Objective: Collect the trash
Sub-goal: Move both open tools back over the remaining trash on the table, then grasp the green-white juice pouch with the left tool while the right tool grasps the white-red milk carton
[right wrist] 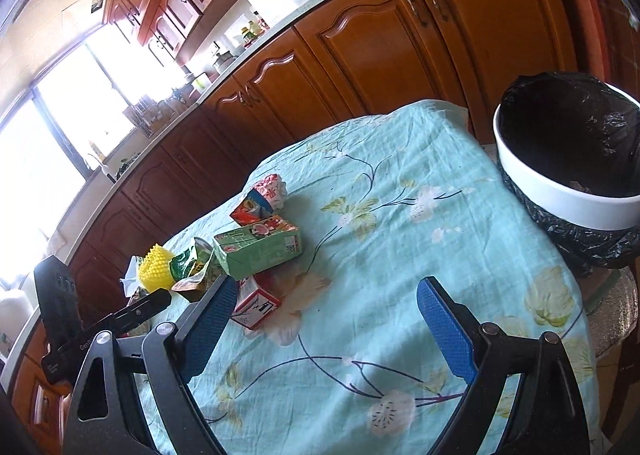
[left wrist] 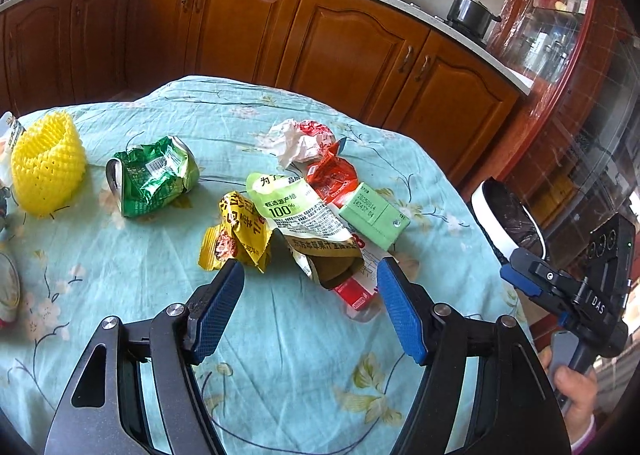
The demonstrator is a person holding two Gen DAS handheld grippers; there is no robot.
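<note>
My left gripper (left wrist: 310, 281): jaws spread wide, holding nothing, poised just above the tablecloth (left wrist: 132, 267) with the trash pile (left wrist: 304, 211) right past my fingertips.
My right gripper (right wrist: 326, 295): also spread wide, empty, over the cloth.
Trash: wrappers and cartons heaped mid-table; green carton (right wrist: 258, 251) on top.
Bin (right wrist: 568, 159): black-lined, beside the table's right edge.

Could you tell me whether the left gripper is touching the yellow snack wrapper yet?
Cannot tell: in the left wrist view, the left gripper is open, one fingertip overlapping the yellow snack wrapper, hiding any gap.
</note>
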